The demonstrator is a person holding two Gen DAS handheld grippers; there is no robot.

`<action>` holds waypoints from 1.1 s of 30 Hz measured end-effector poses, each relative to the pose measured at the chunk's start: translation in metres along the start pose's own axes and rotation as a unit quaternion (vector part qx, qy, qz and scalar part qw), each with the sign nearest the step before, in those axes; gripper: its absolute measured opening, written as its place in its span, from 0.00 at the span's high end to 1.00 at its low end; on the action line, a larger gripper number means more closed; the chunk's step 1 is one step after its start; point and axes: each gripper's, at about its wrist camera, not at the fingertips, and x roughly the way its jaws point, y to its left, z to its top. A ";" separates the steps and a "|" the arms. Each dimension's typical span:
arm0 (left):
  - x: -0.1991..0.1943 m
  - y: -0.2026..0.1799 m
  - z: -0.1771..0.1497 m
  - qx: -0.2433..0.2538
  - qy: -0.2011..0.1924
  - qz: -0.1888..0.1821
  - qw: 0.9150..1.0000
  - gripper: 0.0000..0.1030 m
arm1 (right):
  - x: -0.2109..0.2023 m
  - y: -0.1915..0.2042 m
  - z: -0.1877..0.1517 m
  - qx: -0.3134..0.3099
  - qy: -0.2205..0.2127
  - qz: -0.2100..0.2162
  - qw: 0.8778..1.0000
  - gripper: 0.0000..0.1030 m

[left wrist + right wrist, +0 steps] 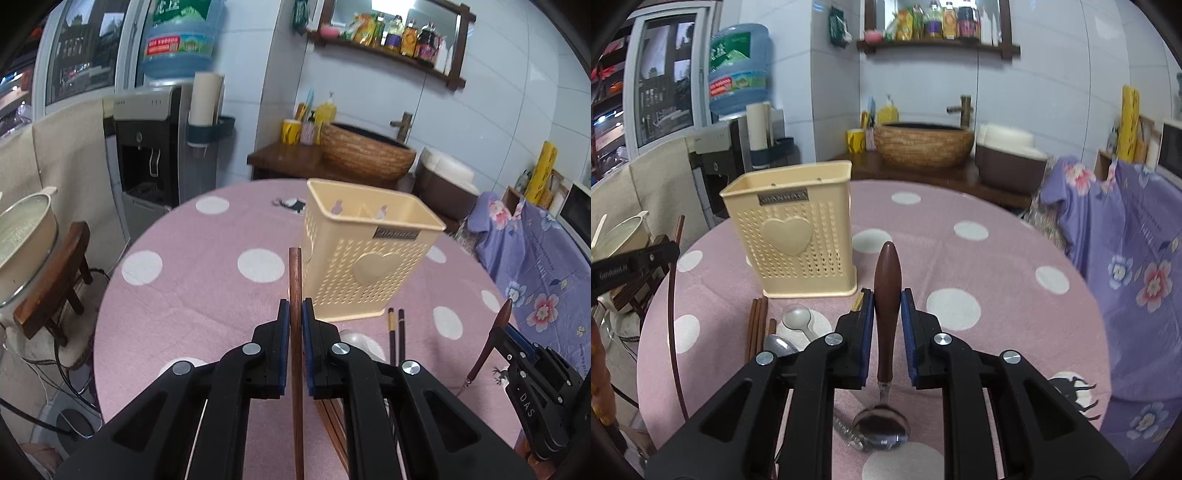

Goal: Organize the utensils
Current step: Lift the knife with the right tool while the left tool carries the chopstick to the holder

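Left wrist view: we hold the left tool (295,314) clamped on one brown chopstick (295,280), whose free end rises just beside the near left corner of the cream holder (369,258).
Right wrist view: we hold the right tool (887,306) clamped on the wooden handle of a spoon (886,280); its steel bowl hangs below the pads, toward the camera.
Holder: it stands upright on the pink dotted worktop (221,295), with an open top, an inner divider and a heart on its near face.
Left behind: more brown chopsticks (757,325), a dark pair (396,332) and two further spoons (798,319) lie on the worktop just in front of the holder's base.
Step in hand, as we judge it: carry both utensils over the holder's rim and lower them in.
Method: we bring each item above one compartment, tilt it until it stands near upright, and lower it before releasing.
Order: we insert one tool's load at a time, since the mouth is narrow.
Caution: the holder looks light; a chopstick end catching its rim could tip it.
Spoon: we enter it bowl first, clear of the divider.
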 end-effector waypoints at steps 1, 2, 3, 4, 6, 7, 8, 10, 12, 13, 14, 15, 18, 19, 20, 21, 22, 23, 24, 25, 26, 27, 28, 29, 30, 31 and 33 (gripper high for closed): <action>-0.005 0.000 0.000 -0.001 -0.004 -0.003 1.000 0.92 | -0.007 -0.001 0.000 -0.002 -0.006 -0.001 1.000 0.85; -0.011 0.000 0.000 -0.002 -0.008 -0.008 1.000 0.92 | -0.015 -0.002 -0.001 -0.003 -0.011 0.000 1.000 0.85; -0.015 0.000 -0.001 -0.002 -0.011 -0.011 1.000 0.92 | -0.021 -0.003 -0.001 -0.005 -0.014 0.001 1.000 0.85; -0.020 0.000 -0.001 -0.001 -0.016 -0.014 1.000 0.92 | -0.027 -0.004 -0.003 -0.006 -0.018 0.001 1.000 0.85; -0.029 0.001 -0.001 -0.002 -0.023 -0.019 1.000 0.92 | -0.039 -0.006 -0.004 -0.007 -0.025 0.002 1.000 0.85; -0.034 0.000 -0.001 -0.003 -0.028 -0.022 0.999 0.92 | -0.044 -0.007 -0.004 -0.006 -0.027 0.002 1.000 0.85; -0.038 0.000 -0.001 -0.003 -0.031 -0.024 0.999 0.92 | -0.050 -0.008 -0.005 -0.005 -0.032 0.003 0.999 0.85; -0.046 -0.001 -0.001 -0.001 -0.040 -0.027 0.999 0.92 | -0.059 -0.008 -0.005 -0.008 -0.041 0.005 0.999 0.85; -0.052 -0.002 0.001 -0.001 -0.051 -0.027 0.998 0.92 | -0.067 -0.008 -0.005 -0.011 -0.051 0.007 0.999 0.85; -0.055 -0.001 0.001 -0.002 -0.054 -0.027 0.998 0.92 | -0.068 -0.007 -0.005 -0.012 -0.052 0.006 0.999 0.85; -0.057 -0.001 0.002 -0.004 -0.059 -0.028 0.998 0.92 | -0.068 -0.007 -0.004 -0.011 -0.052 0.006 0.999 0.85; -0.059 -0.002 0.003 -0.003 -0.062 -0.027 0.998 0.92 | -0.069 -0.008 -0.004 -0.008 -0.051 0.006 0.999 0.85; -0.063 -0.001 0.004 -0.002 -0.068 -0.029 0.997 0.92 | -0.070 -0.009 -0.004 -0.006 -0.046 0.013 0.999 0.85; -0.063 -0.001 0.004 -0.001 -0.069 -0.029 0.997 0.92 | -0.071 -0.009 -0.004 -0.005 -0.045 0.015 0.999 0.85; -0.064 -0.001 0.004 0.000 -0.070 -0.029 0.997 0.92 | -0.070 -0.009 -0.004 -0.003 -0.044 0.018 0.999 0.85; -0.063 -0.002 0.005 -0.001 -0.070 -0.030 0.997 0.92 | -0.070 -0.010 -0.004 -0.002 -0.042 0.020 0.999 0.85; -0.063 -0.001 0.005 -0.001 -0.071 -0.031 0.997 0.92 | -0.069 -0.010 -0.004 0.001 -0.041 0.022 0.999 0.85; -0.063 -0.001 0.005 -0.001 -0.071 -0.031 0.997 0.92 | -0.068 -0.011 -0.003 0.003 -0.040 0.022 0.999 0.85; -0.064 -0.001 0.005 -0.001 -0.072 -0.031 0.997 0.92 | -0.067 -0.012 -0.003 0.004 -0.039 0.023 0.999 0.85; -0.064 -0.002 0.005 0.000 -0.073 -0.031 0.997 0.92 | -0.066 -0.012 -0.002 0.006 -0.038 0.025 0.999 0.85; -0.065 -0.002 0.006 0.000 -0.074 -0.032 0.997 0.92 | -0.065 -0.012 0.000 0.006 -0.038 0.026 0.999 0.85; -0.065 -0.002 0.008 0.000 -0.075 -0.033 0.997 0.92 | -0.065 -0.012 0.001 0.007 -0.038 0.031 0.999 0.85; -0.066 -0.002 0.009 0.001 -0.076 -0.034 0.997 0.92 | -0.065 -0.013 0.003 0.009 -0.037 0.036 0.999 0.85; -0.066 -0.002 0.011 0.001 -0.076 -0.036 0.996 0.92 | -0.064 -0.014 0.006 0.013 -0.036 0.043 0.998 0.85; -0.066 -0.002 0.014 0.001 -0.078 -0.037 0.996 0.92 | -0.063 -0.015 0.009 0.016 -0.034 0.050 0.998 0.85; -0.067 -0.003 0.017 0.003 -0.079 -0.038 0.996 0.92 | -0.062 -0.015 0.012 0.017 -0.032 0.055 0.998 0.85; -0.068 -0.005 0.026 0.006 -0.080 -0.044 0.996 0.92 | -0.061 -0.016 0.022 0.022 -0.031 0.069 0.997 0.85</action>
